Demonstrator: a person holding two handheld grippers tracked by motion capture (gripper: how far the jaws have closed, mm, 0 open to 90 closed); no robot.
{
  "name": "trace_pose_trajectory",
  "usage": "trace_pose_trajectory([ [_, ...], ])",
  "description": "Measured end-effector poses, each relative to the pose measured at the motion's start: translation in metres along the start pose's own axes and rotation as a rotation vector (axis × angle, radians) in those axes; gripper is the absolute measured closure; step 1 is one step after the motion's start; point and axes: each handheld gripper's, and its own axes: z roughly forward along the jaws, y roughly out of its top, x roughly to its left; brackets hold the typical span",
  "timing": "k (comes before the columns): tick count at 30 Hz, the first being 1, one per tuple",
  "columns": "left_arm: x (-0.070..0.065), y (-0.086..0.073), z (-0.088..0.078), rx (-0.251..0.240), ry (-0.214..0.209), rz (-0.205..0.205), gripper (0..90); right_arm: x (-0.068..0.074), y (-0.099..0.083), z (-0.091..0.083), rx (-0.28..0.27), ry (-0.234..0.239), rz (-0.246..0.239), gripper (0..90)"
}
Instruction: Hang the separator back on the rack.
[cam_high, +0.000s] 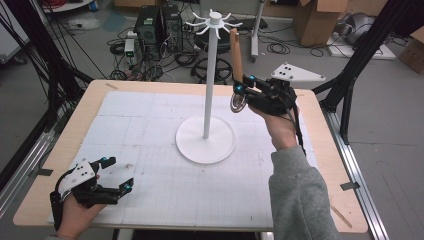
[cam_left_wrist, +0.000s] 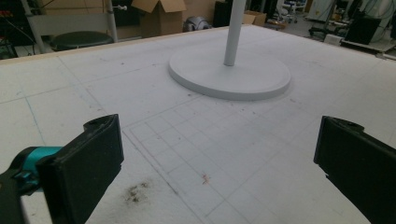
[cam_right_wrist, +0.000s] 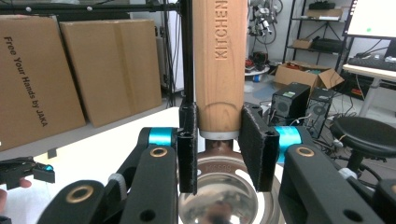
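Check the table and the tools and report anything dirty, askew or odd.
A dark smudge of crumbs soils the white mat just ahead of the open left tool. The right tool holds the wooden-handled ladle handle up, bowl down, beside the rack. Nothing looks damaged or spilled.

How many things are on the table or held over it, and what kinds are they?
White hook stand: 1
Ladle with a wooden handle, held in the right gripper: 1
Grippers, counting the left gripper too: 2
Total: 4
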Motion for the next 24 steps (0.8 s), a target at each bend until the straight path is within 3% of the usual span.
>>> trace_pose_trajectory([
  [24, 0.001, -0.001, -0.002, 0.003, 0.004, -0.004, 1.8, 0.004, -0.002, 0.018, -0.003, -0.01, -0.004, 69.4],
])
